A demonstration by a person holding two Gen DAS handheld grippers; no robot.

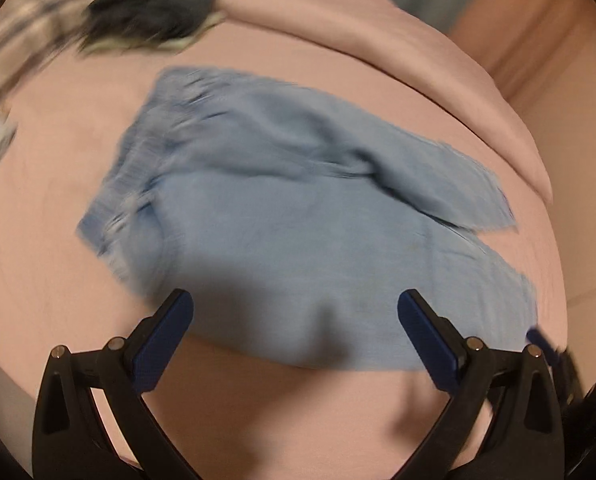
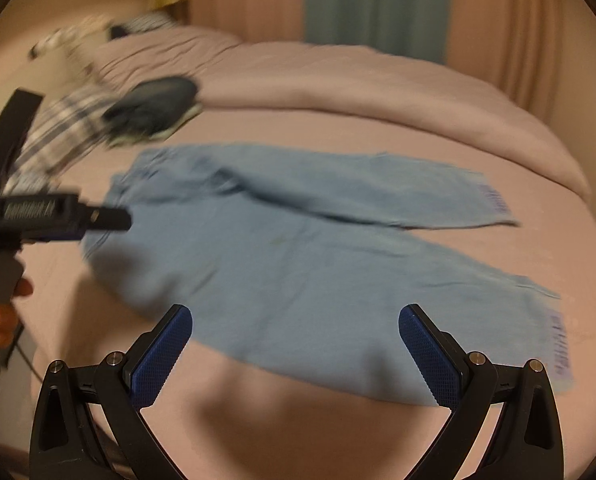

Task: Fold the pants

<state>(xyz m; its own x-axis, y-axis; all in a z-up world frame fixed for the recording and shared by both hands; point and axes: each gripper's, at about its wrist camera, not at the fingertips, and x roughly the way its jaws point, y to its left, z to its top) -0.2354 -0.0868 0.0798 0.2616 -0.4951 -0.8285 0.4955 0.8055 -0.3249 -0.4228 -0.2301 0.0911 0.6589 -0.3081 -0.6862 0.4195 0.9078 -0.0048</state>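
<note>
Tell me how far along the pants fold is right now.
Done: the blue pants lie spread on the pink bed, legs apart. In hand: nothing; the left gripper and right gripper are both open above the near edge. Left: every fold, since no part is doubled over yet.

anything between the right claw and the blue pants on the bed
Nothing visible. The right claw hangs open over the near edge of the blue pants, with only bare pink sheet below. The dark bundle lies beyond the pants.
</note>
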